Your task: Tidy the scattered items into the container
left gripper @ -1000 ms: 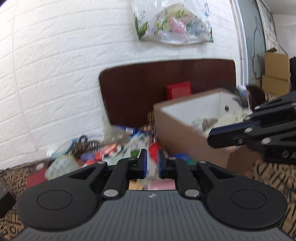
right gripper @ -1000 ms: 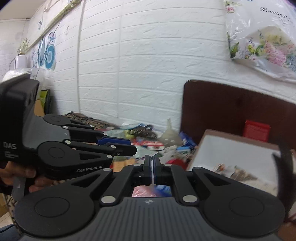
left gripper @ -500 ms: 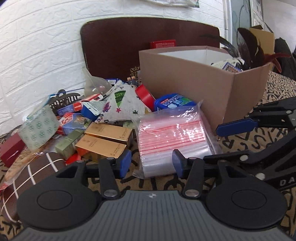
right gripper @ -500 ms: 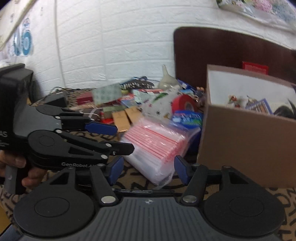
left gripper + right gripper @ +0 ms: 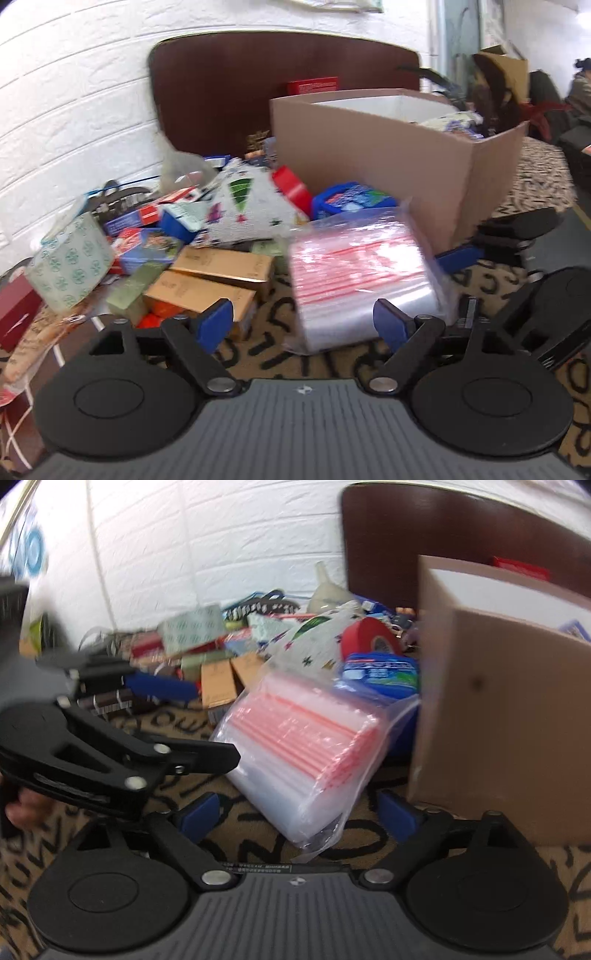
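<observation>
The step in hand looks like the approach to a pick: both grippers hang low over the patterned cloth with the stack of zip-lock bags (image 5: 360, 273) ahead of them; nothing is gripped yet. The left gripper (image 5: 304, 325) has its blue-padded fingers spread wide and empty, the stack lying just beyond its right pad; the right gripper (image 5: 297, 814) is likewise spread wide and empty, the stack's near corner lying between its fingers but seemingly not touched.

The stack lies on the cloth just beside the cardboard box (image 5: 388, 147), which stands open-topped and already holds some things; so the next move probably calls for one gripper to close across the stack's thickness and lift it over the near wall.

The stack is clear, glossy film with red seal lines, soft and slippery, with a loose outer wrapper that may crumple or slide; a grip on the body, not the wrapper's edge, seems safer. Behind it lie a red roll of tape (image 5: 371, 640), a blue wipes packet (image 5: 380, 672), tan cartons (image 5: 218, 275) with crisp edges, and a white printed pouch (image 5: 247, 205).
</observation>
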`<state>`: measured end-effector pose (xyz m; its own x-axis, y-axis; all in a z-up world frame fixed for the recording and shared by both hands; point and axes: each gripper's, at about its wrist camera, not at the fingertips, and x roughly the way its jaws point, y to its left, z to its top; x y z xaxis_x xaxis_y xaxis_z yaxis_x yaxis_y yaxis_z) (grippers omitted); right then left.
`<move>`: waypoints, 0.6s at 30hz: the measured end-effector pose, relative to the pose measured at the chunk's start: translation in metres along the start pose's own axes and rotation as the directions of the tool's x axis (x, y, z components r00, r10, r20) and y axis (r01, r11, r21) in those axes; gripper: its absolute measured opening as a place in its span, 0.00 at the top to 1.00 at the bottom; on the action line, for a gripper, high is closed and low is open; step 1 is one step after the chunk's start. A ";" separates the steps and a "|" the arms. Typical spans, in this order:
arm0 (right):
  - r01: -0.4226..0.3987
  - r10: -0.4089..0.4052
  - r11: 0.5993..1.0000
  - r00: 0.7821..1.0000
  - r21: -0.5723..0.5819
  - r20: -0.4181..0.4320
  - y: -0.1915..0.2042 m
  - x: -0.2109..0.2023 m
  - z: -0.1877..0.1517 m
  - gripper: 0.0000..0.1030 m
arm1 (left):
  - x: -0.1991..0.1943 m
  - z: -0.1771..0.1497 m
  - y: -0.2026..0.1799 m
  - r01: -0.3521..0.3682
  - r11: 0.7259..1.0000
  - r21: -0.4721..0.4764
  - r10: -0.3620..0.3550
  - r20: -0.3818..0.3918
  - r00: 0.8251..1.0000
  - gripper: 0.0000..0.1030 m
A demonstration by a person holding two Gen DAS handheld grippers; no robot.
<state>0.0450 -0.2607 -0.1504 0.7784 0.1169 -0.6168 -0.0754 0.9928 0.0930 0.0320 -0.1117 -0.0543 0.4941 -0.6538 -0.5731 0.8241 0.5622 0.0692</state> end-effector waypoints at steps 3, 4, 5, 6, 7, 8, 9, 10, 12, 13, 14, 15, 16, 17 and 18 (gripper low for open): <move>0.008 -0.008 0.999 1.000 -0.042 -0.002 0.003 -0.001 -0.003 0.09 | 0.009 0.000 -0.004 0.033 0.999 -0.003 -0.034 -0.013 0.999 0.17; 0.011 -0.012 0.998 1.000 -0.054 -0.002 0.003 -0.002 -0.003 0.11 | 0.012 0.000 -0.004 0.054 0.998 -0.014 -0.054 -0.015 0.998 0.17; 0.014 -0.014 0.998 1.000 -0.064 0.001 0.002 -0.002 -0.004 0.14 | 0.015 0.000 -0.004 0.073 0.997 -0.030 -0.073 -0.014 0.997 0.18; 0.012 -0.012 0.998 1.000 -0.066 0.006 0.001 -0.003 -0.004 0.16 | 0.018 0.001 -0.002 0.095 0.994 -0.052 -0.096 -0.013 0.995 0.20; 0.007 -0.006 0.998 1.000 -0.064 0.013 -0.001 -0.004 -0.004 0.18 | 0.019 0.001 -0.002 0.123 0.990 -0.069 -0.124 -0.010 0.992 0.27; 0.000 0.002 0.998 1.000 -0.066 0.023 -0.001 -0.004 -0.003 0.29 | 0.020 0.002 -0.003 0.144 0.986 -0.083 -0.145 -0.006 0.989 0.33; 0.001 0.002 0.997 0.999 -0.080 0.034 0.000 -0.003 -0.002 0.32 | 0.021 0.003 -0.004 0.141 0.986 -0.089 -0.142 0.000 0.990 0.34; 0.013 -0.009 0.995 0.999 -0.101 0.042 0.002 -0.004 -0.002 0.34 | 0.022 0.004 -0.004 0.138 0.987 -0.087 -0.138 0.009 0.990 0.34; 0.016 -0.009 0.993 0.998 -0.115 0.060 0.003 -0.003 0.000 0.37 | 0.020 0.003 -0.004 0.131 0.988 -0.075 -0.130 0.027 0.991 0.38; 0.015 -0.006 0.993 0.997 -0.120 0.073 0.003 -0.005 0.000 0.38 | 0.017 0.003 -0.005 0.126 0.990 -0.064 -0.124 0.033 0.992 0.39; 0.016 -0.004 0.991 0.996 -0.132 0.089 0.004 -0.008 0.000 0.40 | 0.013 0.004 -0.005 0.121 0.991 -0.056 -0.119 0.043 0.992 0.40; 0.021 -0.005 0.989 0.994 -0.143 0.108 0.006 -0.011 0.001 0.41 | 0.013 0.005 -0.003 0.119 0.991 -0.056 -0.116 0.051 0.992 0.40; 0.024 -0.005 0.989 0.992 -0.149 0.124 0.008 -0.014 0.003 0.41 | 0.010 0.006 -0.001 0.116 0.991 -0.061 -0.113 0.056 0.992 0.41; 0.023 -0.002 0.988 0.991 -0.150 0.136 0.009 -0.016 0.005 0.42 | 0.006 0.008 0.000 0.112 0.992 -0.064 -0.108 0.062 0.992 0.41; 0.021 0.001 0.989 0.989 -0.149 0.145 0.011 -0.019 0.008 0.42 | 0.002 0.010 0.002 0.106 0.992 -0.062 -0.102 0.072 0.992 0.41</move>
<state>0.0348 -0.2526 -0.1315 0.8603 0.1126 -0.4972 -0.1509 0.9878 -0.0373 0.0373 -0.1176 -0.0471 0.4263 -0.7421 -0.5173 0.8533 0.5197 -0.0424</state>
